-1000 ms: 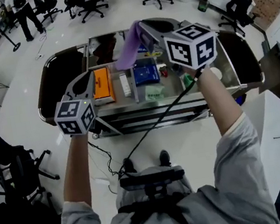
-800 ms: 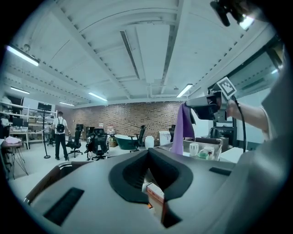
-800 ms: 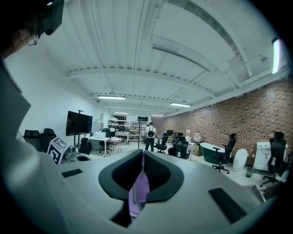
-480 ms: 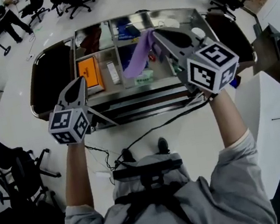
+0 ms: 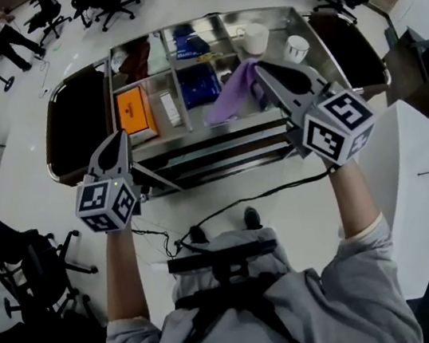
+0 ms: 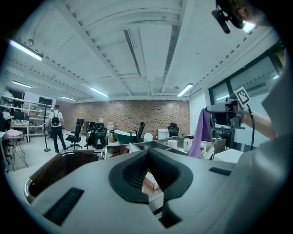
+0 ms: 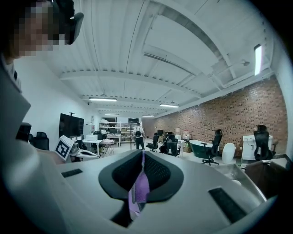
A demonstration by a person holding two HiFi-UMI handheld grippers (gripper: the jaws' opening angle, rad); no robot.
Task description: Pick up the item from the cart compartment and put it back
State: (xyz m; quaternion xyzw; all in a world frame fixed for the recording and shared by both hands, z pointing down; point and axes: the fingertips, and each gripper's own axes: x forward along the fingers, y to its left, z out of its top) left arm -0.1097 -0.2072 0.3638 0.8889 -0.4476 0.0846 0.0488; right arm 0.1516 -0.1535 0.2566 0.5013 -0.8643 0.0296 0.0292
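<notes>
A purple cloth (image 5: pixel 233 97) hangs from my right gripper (image 5: pixel 256 69) above the middle-right compartment of the steel cart (image 5: pixel 216 131). The right gripper view has the cloth (image 7: pixel 141 187) pinched between that gripper's (image 7: pixel 142 176) shut pads. From the left gripper view the cloth (image 6: pixel 200 132) dangles free over the cart. My left gripper (image 5: pixel 122 134) hovers at the cart's near left edge, in front of the orange box (image 5: pixel 132 111). Its jaws (image 6: pixel 150 157) stand a narrow gap apart with nothing between them.
The cart also holds a blue packet (image 5: pixel 201 84), a small white box (image 5: pixel 171 109) and two white cups (image 5: pixel 255 36) (image 5: pixel 296 47). A cable (image 5: pixel 266 191) trails on the floor below. A white bench (image 5: pixel 417 175) stands right, office chairs (image 5: pixel 27 261) left and behind.
My right gripper has carried the cloth rightward, toward me and lower over the cart. The left gripper has drawn back a little toward the cart's near left edge.
</notes>
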